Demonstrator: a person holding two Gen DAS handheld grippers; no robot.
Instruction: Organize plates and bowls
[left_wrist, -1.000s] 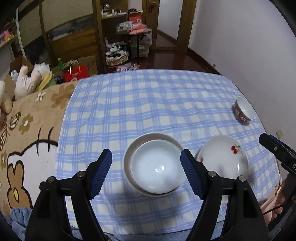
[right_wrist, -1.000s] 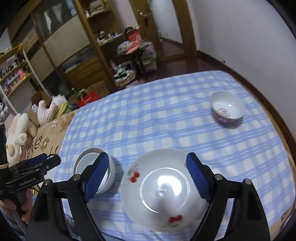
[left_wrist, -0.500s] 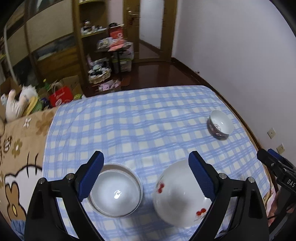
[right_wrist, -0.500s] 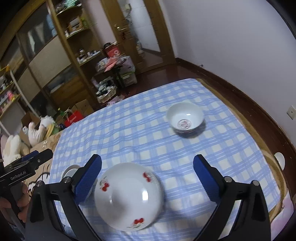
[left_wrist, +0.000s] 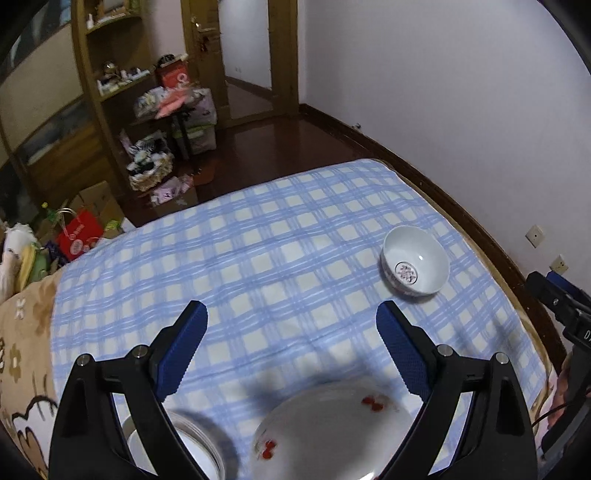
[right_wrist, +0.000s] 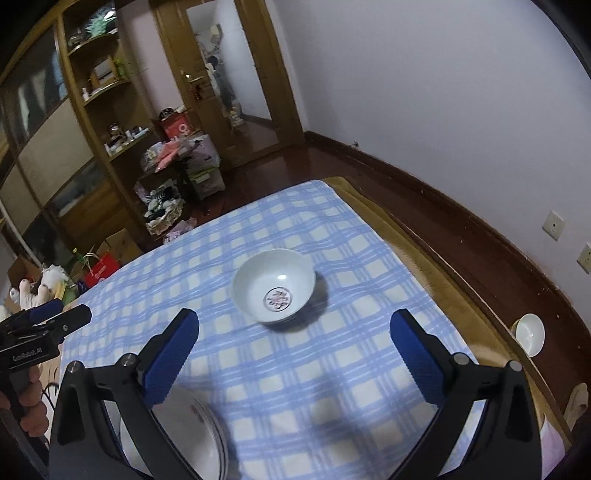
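With both the left gripper (left_wrist: 291, 345) and right gripper (right_wrist: 294, 352) spread wide and empty, the patterned bowl (right_wrist: 274, 285) sitting alone on the checked cloth (right_wrist: 280, 376) could tip if one pad clips its rim.

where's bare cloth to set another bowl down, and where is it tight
The far half of the checked cloth, beyond the patterned bowl, is bare. So is the middle strip between that bowl and the cherry plate. The near edge is crowded: cherry plate and white bowl side by side under the open left gripper.
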